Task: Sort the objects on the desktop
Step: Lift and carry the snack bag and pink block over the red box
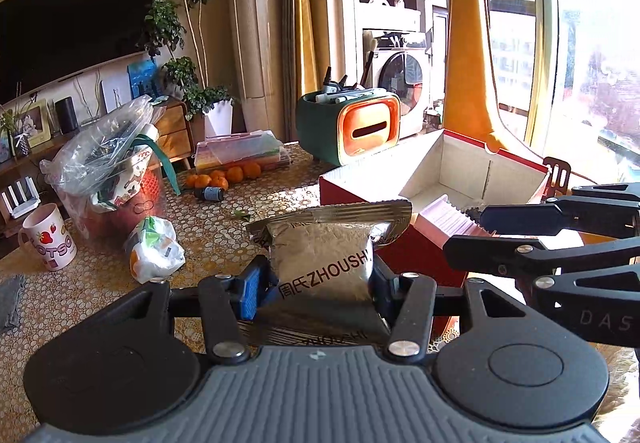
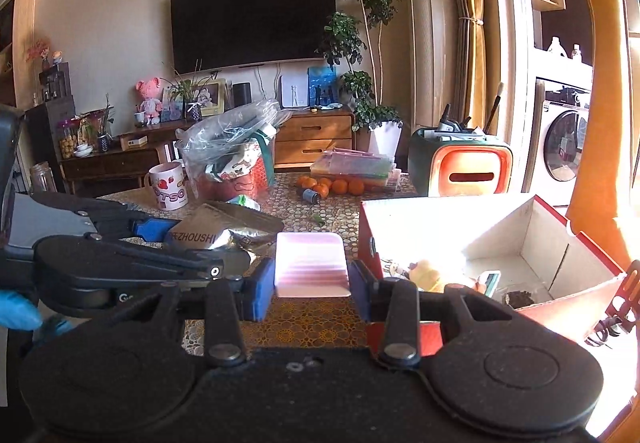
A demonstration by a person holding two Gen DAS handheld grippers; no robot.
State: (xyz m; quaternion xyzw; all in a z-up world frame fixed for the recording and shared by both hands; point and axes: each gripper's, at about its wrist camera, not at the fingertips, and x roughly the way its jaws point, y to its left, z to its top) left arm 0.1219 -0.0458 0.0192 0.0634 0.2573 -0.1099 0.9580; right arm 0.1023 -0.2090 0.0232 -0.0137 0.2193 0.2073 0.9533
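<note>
- The left gripper (image 1: 320,285) jaws clamp a silver foil packet (image 1: 325,255) above the patterned table (image 1: 224,219).
- The right gripper (image 1: 472,233) holds a pink ridged item (image 1: 448,221) beside the open red box (image 1: 516,163).
- A strawberry mug (image 1: 48,241) stands far left.

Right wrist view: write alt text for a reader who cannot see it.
The right gripper holds a pale pink ridged plastic block above a patterned table, beside an open red cardboard box with a few small items inside. To its left, the left gripper clamps a silver foil packet; a living room lies behind.
</note>
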